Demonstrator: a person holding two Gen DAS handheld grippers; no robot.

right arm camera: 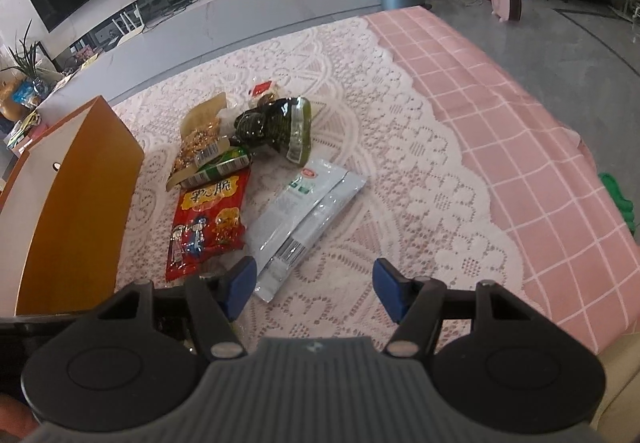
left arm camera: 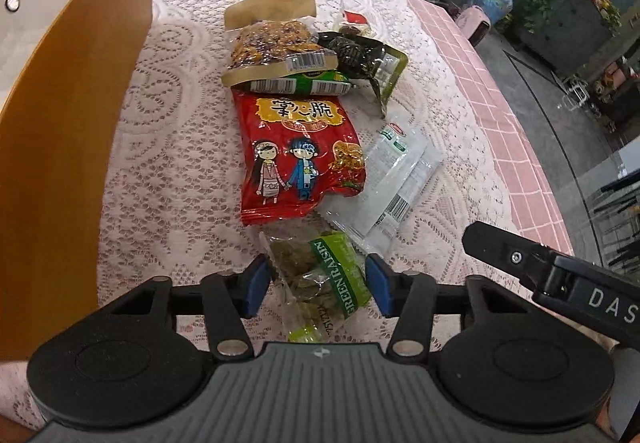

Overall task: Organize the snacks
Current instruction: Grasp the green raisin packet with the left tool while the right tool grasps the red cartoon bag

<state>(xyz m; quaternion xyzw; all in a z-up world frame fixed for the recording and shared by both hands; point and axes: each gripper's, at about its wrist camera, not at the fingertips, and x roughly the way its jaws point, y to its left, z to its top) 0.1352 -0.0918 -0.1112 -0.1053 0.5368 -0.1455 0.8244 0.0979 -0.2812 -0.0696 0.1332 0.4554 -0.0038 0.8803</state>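
Left hand-held gripper (left arm camera: 317,285) | pads astride, maybe touching, green raisin pkt (left arm camera: 320,283) | clear film, green label | right hand-held gripper (right arm camera: 314,293) wide, empty

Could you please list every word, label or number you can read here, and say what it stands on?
"GREEN RAISIN": raisin bag, lying between the left gripper's fingers.
"掌心脆": red bag.
"DAS", cut off: right gripper.
Barcodes, raisin bag digits and white packet print: too small to read.

snacks lie bunched on my table: a clear green raisin bag (left arm camera: 320,283) nearest me, a red noodle-snack packet (left arm camera: 298,151) flat behind it, white sachets (left arm camera: 394,179) beside, a nut bar (left arm camera: 272,43) and dark green pack (left arm camera: 360,53) farthest.
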